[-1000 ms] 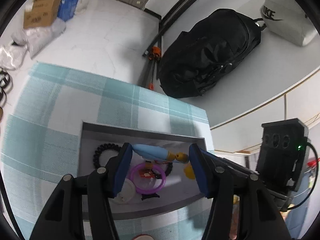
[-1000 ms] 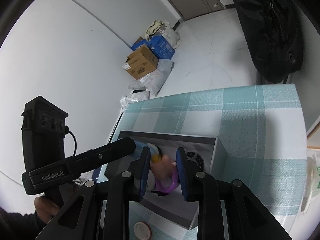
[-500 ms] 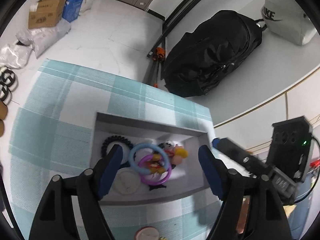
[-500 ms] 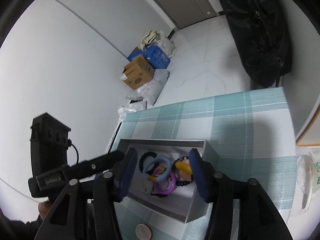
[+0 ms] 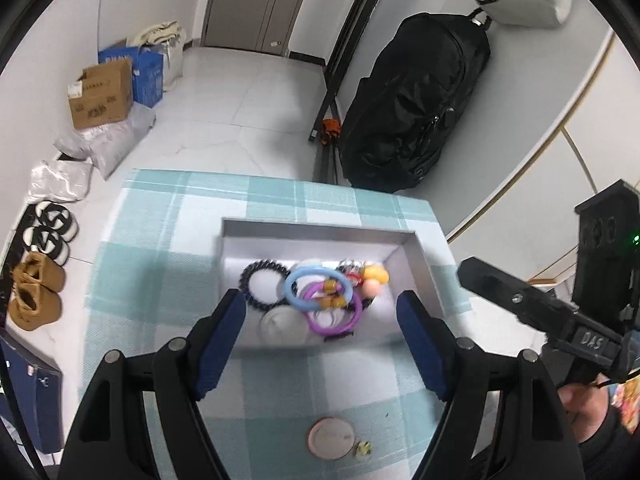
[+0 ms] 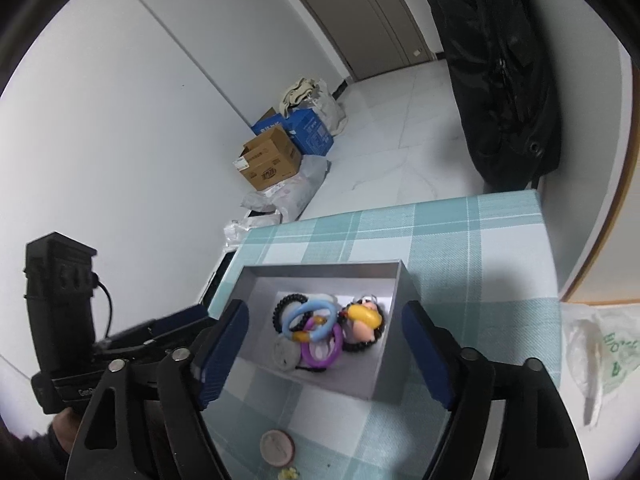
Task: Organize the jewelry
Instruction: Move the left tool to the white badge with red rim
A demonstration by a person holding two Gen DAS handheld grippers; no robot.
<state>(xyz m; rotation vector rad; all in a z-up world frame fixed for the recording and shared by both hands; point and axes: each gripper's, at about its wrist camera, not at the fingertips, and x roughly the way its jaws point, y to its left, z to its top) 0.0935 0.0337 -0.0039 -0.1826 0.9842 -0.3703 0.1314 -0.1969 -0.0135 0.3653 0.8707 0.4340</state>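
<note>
Both the left gripper [image 5: 320,332] and right gripper [image 6: 326,344] hang released, the right's jaws having just been widening, nothing between them. The pale-blue ring bracelet [image 5: 318,289] lies in the grey open box [image 5: 320,236], purple ring [image 5: 334,318] at its five o'clock.

tablecloth [image 5: 152,280]: woven cloth | tray [image 5: 316,232]: matt grey | bangles [image 5: 318,292]: glossy plastic

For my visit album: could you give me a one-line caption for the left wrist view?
Open left gripper above a grey tray of bracelets, blue ring resting on purple ring.
</note>
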